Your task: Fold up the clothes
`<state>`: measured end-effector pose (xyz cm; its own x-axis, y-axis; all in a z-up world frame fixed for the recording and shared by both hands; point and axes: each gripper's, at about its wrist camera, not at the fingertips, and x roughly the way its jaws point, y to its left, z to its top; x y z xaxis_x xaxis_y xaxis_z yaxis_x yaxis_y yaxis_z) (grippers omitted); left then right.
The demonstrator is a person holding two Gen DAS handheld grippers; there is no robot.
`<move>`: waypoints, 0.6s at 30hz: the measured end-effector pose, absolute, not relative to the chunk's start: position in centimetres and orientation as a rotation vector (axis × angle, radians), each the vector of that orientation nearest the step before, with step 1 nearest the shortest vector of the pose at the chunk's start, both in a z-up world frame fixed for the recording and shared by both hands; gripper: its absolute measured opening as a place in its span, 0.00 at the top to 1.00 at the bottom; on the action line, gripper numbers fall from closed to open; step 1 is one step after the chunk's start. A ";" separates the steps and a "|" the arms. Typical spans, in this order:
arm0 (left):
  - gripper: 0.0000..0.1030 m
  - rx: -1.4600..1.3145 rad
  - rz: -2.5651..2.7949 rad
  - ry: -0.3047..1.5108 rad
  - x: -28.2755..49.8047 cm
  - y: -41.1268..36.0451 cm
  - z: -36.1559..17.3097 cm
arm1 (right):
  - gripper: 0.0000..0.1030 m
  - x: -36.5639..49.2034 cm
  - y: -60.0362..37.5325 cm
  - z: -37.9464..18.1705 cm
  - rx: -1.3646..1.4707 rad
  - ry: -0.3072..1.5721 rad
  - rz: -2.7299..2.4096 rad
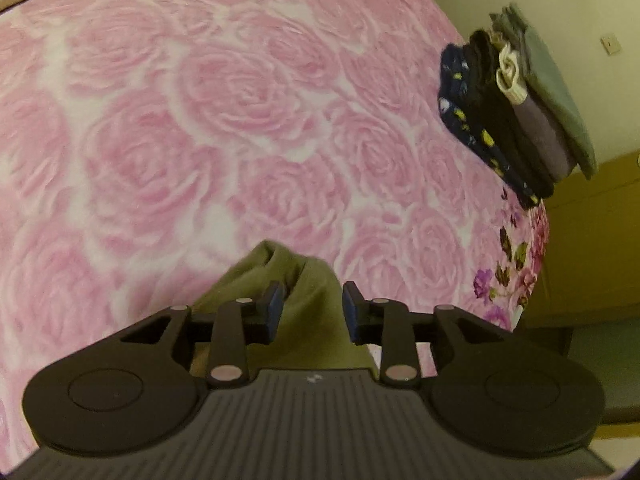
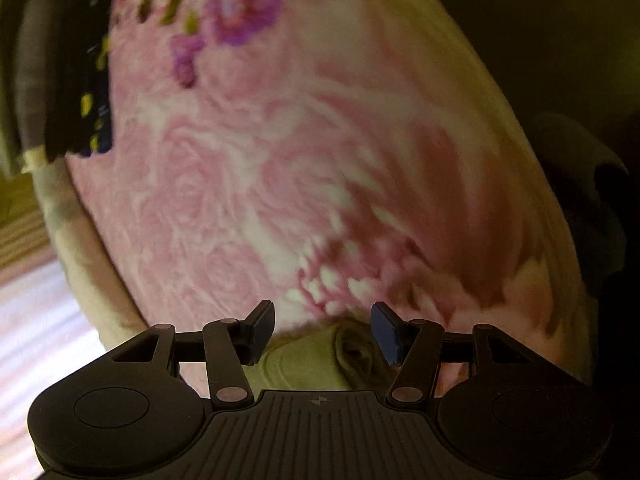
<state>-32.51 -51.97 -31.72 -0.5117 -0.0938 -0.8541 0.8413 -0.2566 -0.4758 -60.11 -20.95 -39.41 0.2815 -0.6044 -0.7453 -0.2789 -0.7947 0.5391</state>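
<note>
An olive green garment point(image 1: 296, 280) lies bunched on the pink rose bedspread point(image 1: 240, 120). My left gripper point(image 1: 312, 312) hangs over it, and a fold of the cloth rises between the blue pads point(image 1: 275, 308). The jaws stand apart and neither pad seems to press on the fold. In the right wrist view the same olive garment point(image 2: 316, 356) shows low between the fingers of my right gripper point(image 2: 324, 332). That gripper is open wide, its pads clear of the cloth. The view is blurred.
A stack of folded clothes point(image 1: 520, 112), dark, purple and grey, sits at the bed's far right edge, and also shows as the stack point(image 2: 60, 80) at the upper left. Beyond the bed edge are a yellow wooden cabinet point(image 1: 600, 240) and a wall with sockets point(image 1: 610, 44).
</note>
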 end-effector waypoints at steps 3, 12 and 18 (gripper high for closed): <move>0.71 1.041 -1.858 1.322 -34.3 -53.5 -32.8 | 0.44 -58.8 -20.8 -39.8 2.282 -0.830 -1.564; 0.69 1.436 -1.867 1.163 -40.3 -55.3 -36.1 | 0.44 -57.1 -20.9 -41.1 2.330 -0.950 -1.575; 0.91 1.471 -1.931 1.118 -40.7 -55.1 -36.7 | 0.67 -56.6 -21.8 -41.8 2.331 -0.870 -1.594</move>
